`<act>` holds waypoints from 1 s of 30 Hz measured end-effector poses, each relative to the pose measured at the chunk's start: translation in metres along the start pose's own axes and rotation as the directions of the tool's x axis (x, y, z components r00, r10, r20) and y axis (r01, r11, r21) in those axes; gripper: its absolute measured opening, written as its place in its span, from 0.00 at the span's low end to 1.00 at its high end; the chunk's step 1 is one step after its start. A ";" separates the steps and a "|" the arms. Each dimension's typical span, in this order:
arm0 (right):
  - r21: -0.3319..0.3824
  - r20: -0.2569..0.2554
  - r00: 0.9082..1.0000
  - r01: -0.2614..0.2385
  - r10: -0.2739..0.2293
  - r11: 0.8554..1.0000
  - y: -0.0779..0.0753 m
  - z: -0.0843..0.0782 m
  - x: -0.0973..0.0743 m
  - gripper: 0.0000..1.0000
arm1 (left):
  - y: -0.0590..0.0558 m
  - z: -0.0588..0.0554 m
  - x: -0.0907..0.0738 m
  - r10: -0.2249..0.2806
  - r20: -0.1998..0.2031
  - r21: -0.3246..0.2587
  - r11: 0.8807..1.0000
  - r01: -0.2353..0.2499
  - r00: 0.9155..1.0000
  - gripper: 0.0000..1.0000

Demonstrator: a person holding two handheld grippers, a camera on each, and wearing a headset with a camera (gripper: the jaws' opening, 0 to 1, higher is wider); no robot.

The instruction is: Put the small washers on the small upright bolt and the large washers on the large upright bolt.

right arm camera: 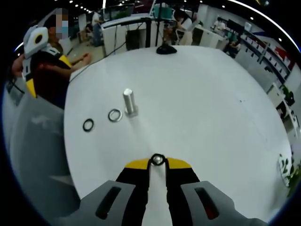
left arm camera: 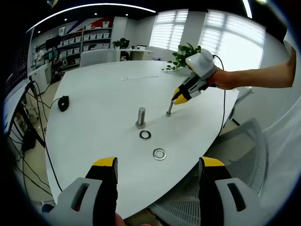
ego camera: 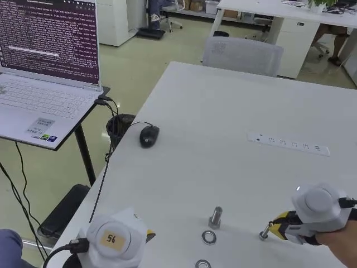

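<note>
The large bolt (ego camera: 215,216) stands upright on the white table (ego camera: 223,123), with two large washers (ego camera: 209,237) (ego camera: 203,263) lying flat just in front of it. To its right stands the small bolt (ego camera: 263,234). My right gripper (ego camera: 273,227) is at the top of that bolt, shut on a small washer (right arm camera: 158,160) held between its tips. From the left gripper view the right gripper (left arm camera: 180,97) leans over the small bolt (left arm camera: 169,110). My left gripper (left arm camera: 157,174) is open with nothing in it, back from the washers (left arm camera: 145,135) (left arm camera: 159,153) and the large bolt (left arm camera: 140,117).
A black mouse (ego camera: 149,135) lies at the table's left edge and a white power strip (ego camera: 288,143) toward the far right. A laptop (ego camera: 44,72) sits on a side stand to the left. A grey chair (ego camera: 241,54) stands behind the table.
</note>
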State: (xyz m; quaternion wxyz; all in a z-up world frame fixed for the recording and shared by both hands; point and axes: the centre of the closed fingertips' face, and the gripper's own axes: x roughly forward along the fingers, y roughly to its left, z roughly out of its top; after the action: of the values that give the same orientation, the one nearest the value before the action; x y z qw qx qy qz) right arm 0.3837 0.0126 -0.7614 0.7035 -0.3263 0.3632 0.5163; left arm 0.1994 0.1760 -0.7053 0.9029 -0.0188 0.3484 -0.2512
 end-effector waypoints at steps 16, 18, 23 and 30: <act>-0.049 -0.060 0.998 -0.020 0.017 0.999 0.000 -0.001 0.005 0.14 | 0.000 -0.002 0.001 0.001 -0.002 -0.006 1.000 -0.001 1.000 0.70; -0.048 -0.063 0.998 -0.023 0.020 0.999 0.000 -0.002 0.005 0.14 | 0.000 -0.002 0.001 0.002 -0.002 -0.008 1.000 -0.002 1.000 0.70; -0.052 -0.075 0.997 -0.031 0.027 0.998 0.000 -0.002 0.007 0.14 | 0.000 -0.002 0.002 0.000 -0.001 -0.008 1.000 0.000 1.000 0.70; -0.046 -0.104 0.994 -0.043 0.038 0.998 0.001 -0.007 0.015 0.14 | 0.002 -0.002 0.001 0.004 0.001 -0.010 1.000 -0.004 1.000 0.70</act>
State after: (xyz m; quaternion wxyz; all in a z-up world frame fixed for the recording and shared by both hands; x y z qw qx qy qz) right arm 0.3850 0.0141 -0.7776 0.6652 -0.3621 0.3929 0.5215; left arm 0.1996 0.1771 -0.7077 0.9035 -0.0227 0.3490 -0.2477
